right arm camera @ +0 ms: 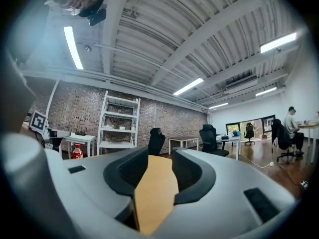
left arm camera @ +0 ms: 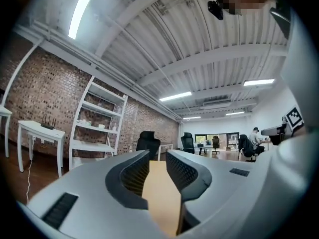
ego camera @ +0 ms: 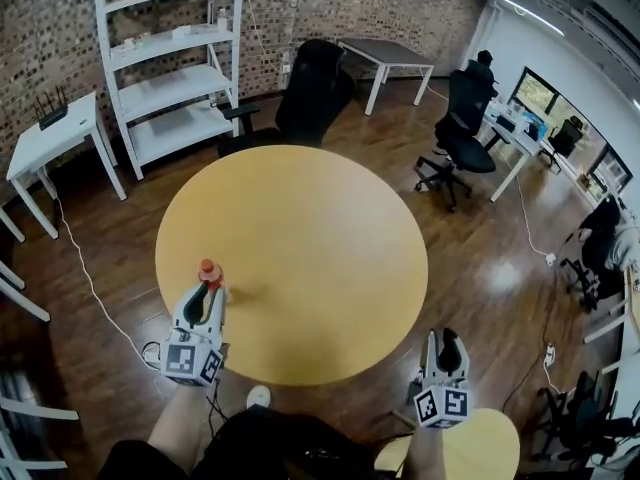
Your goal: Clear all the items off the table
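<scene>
A small bottle with a red cap [ego camera: 209, 270] stands on the round yellow table [ego camera: 320, 218], near its left front edge. My left gripper [ego camera: 208, 292] sits right behind the bottle, and from above its tips reach the bottle's base. In the left gripper view the jaws [left arm camera: 157, 166] stand slightly apart with only tabletop between them; the bottle does not show there. My right gripper [ego camera: 447, 340] hangs off the table's front right edge, jaws [right arm camera: 160, 166] apart and empty. The right gripper view shows the bottle [right arm camera: 76, 152] far left.
A black office chair [ego camera: 312, 96] stands at the table's far side, with a white shelf unit [ego camera: 170, 68] behind it. A white desk [ego camera: 50, 138] is at the left and a white cable [ego camera: 90, 283] runs over the floor. A small yellow round top [ego camera: 475, 448] lies below my right gripper.
</scene>
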Motion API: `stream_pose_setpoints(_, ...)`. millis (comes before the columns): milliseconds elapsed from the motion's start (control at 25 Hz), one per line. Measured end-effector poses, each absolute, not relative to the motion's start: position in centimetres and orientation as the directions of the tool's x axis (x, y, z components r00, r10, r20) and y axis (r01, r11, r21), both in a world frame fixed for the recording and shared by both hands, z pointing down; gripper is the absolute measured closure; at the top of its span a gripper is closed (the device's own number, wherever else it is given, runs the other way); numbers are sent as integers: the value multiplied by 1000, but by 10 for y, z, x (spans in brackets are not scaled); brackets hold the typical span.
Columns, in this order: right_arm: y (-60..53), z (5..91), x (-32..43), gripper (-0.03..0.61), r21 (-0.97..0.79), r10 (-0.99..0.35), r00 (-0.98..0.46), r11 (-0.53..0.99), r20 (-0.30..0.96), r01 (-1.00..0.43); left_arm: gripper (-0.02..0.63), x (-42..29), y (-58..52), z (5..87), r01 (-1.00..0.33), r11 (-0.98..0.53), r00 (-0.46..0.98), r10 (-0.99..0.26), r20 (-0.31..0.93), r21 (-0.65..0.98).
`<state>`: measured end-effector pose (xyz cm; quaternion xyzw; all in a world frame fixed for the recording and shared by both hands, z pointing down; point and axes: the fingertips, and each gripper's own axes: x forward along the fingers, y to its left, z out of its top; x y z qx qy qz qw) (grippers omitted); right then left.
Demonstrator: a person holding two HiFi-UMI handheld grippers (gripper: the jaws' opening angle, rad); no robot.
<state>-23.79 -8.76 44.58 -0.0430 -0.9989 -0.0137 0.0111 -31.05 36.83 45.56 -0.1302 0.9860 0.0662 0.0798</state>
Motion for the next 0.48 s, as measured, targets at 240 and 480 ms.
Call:
stream_pose_setpoints(240,-6,456,-299,425,10,176,-984,984,18,177,256,-342,394,479,-349,929,-936,-338,-100,125)
stream_pose_setpoints(480,60,474,-324,425,-9,277,-957,961,82,277,256,-353,398,518,-365,923,-929,-369,7,123)
